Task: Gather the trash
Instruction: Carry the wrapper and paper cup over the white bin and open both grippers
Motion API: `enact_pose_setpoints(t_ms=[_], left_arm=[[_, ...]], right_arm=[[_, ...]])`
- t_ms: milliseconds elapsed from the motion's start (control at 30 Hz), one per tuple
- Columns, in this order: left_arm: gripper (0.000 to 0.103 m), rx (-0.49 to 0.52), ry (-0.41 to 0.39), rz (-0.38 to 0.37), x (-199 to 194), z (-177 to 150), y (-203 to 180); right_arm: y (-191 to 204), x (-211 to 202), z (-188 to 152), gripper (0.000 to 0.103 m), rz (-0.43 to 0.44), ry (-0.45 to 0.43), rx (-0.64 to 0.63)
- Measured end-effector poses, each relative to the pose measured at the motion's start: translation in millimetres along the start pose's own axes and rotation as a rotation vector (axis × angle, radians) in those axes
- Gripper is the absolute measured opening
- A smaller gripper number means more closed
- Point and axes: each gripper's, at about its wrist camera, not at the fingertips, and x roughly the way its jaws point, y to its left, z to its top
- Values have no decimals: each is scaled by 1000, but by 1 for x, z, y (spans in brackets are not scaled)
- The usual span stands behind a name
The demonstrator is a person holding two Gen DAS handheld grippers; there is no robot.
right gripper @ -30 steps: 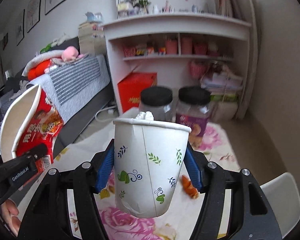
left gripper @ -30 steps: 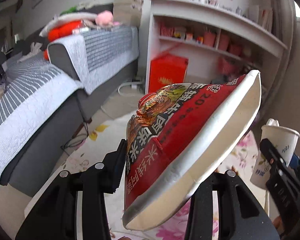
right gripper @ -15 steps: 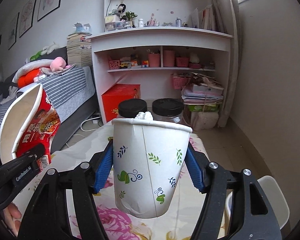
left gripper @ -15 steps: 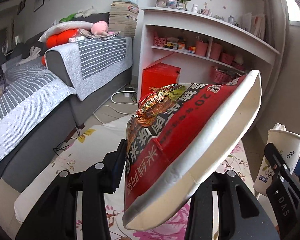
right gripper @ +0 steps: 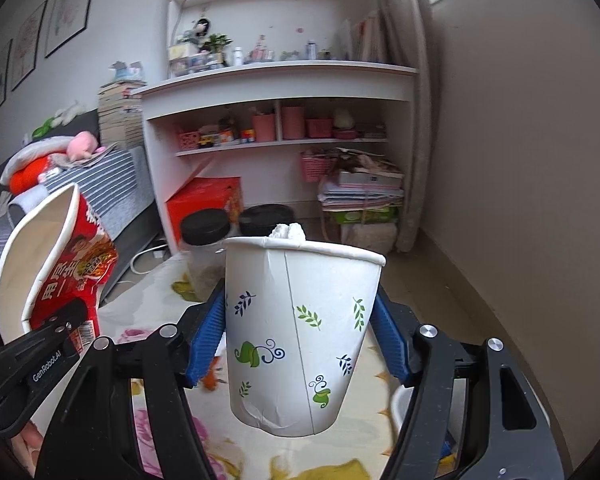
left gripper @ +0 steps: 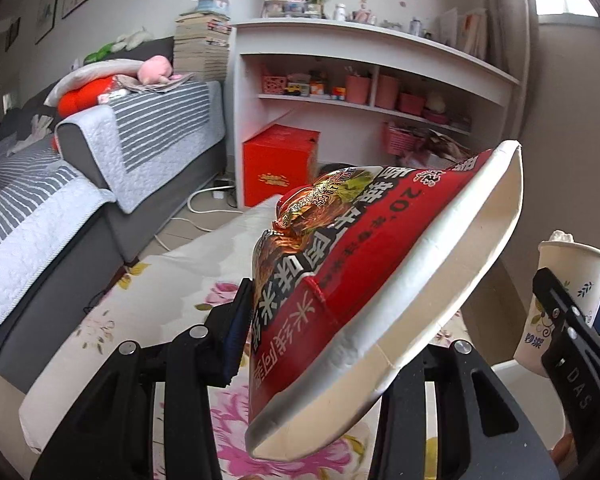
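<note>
Noodle bowl squeezed, apparently, between left gripper pads.

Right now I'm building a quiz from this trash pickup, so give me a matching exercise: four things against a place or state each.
Things:
1. noodle bowl
2. paper cup
3. red box
4. pink plush

Places or states:
A. on the sofa's back
B. on the floor under the shelf
C. tilted in the left gripper
D. upright in the right gripper

Pairs: 1-C, 2-D, 3-B, 4-A
</note>
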Motion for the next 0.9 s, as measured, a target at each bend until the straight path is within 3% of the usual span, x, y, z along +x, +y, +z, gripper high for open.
enact_pose_setpoints(t_ms=[600, 833, 900], left_arm=[[42, 129, 74, -130, 5, -29, -104], [42, 184, 108, -191, 4, -45, -154], [42, 198, 119, -207, 4, -50, -168]], right_arm=[[-141, -18, -7, 68, -220, 76, 180], [-193, -39, -10, 89, -334, 59, 270], [-208, -47, -11, 90, -369, 48, 295]])
